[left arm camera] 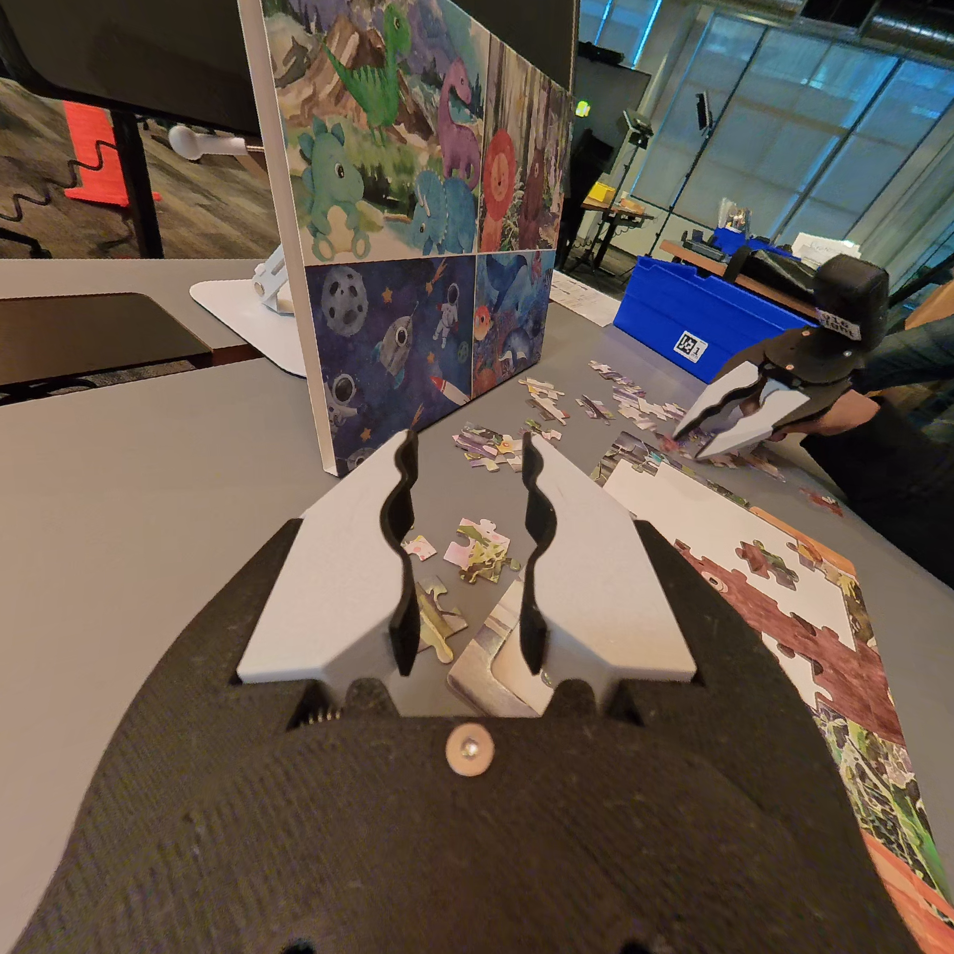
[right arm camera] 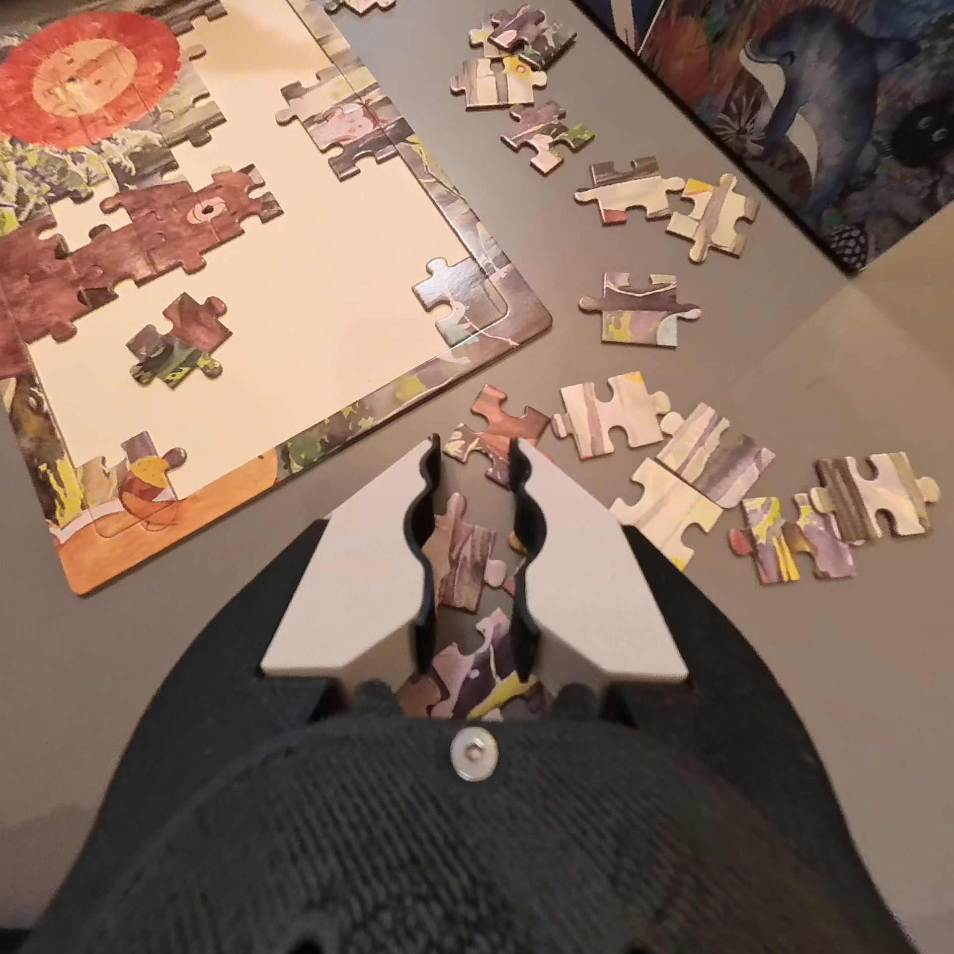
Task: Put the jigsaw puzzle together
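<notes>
Loose pieces (right arm camera: 467, 547) are seen beneath the right gripper (right arm camera: 472, 454), whose jaws are parted and empty; the brown-and-purple piece (right arm camera: 495, 428) at its tips should be nipped by one edge. Farther off, the puzzle tray (right arm camera: 495, 330) lies half filled. The left gripper (left arm camera: 467, 444) is likewise held apart, empty.

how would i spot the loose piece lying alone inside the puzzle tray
Start at the cardboard puzzle tray with its pale, mostly bare floor. Below the joined brown bear section lies one unattached brown-and-green jigsaw piece. Unlike the other pieces in the tray, it touches neither another piece nor the printed border.
</notes>
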`<state>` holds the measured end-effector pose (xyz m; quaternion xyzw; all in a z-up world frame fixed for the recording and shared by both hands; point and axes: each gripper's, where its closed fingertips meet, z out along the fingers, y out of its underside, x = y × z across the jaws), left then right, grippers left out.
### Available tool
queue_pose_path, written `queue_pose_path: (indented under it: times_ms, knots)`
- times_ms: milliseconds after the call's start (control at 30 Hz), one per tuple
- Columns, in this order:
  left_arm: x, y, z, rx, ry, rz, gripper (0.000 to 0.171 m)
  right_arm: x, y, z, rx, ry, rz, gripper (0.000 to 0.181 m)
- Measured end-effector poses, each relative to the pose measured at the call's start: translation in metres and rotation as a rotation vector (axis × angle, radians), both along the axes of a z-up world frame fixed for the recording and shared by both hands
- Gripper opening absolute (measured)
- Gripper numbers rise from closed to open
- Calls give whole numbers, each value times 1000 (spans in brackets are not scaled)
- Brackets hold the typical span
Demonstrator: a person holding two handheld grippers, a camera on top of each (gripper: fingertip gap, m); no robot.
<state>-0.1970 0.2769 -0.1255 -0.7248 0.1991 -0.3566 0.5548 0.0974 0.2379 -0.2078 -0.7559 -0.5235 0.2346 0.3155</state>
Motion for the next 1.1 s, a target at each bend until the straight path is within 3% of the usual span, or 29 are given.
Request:
queue_pose_path:
  times_ms: [267,433,633,800,933,1100]
  knots:
    - [1,-1,0,2,4,-5,39,3,8,-4,13,-6,-41,49]
    - [1,-1,0,3,3,-2,39,5,0,-4,-20,-18,-30,41]
    - [0,0,0,-3,-6,4,39,4,-41,3,-254,65,88,27]
    - [-1,1,0,-7,-7,6,39,-1,-17,11,-53,62,37,43]
    - [-1,1,0,-6,-8,5,39,-3,-13,2,0,0,25,53]
    - [0,0,0,-4,-5,3,39,-5,-17,-5,4,-9,62,48]
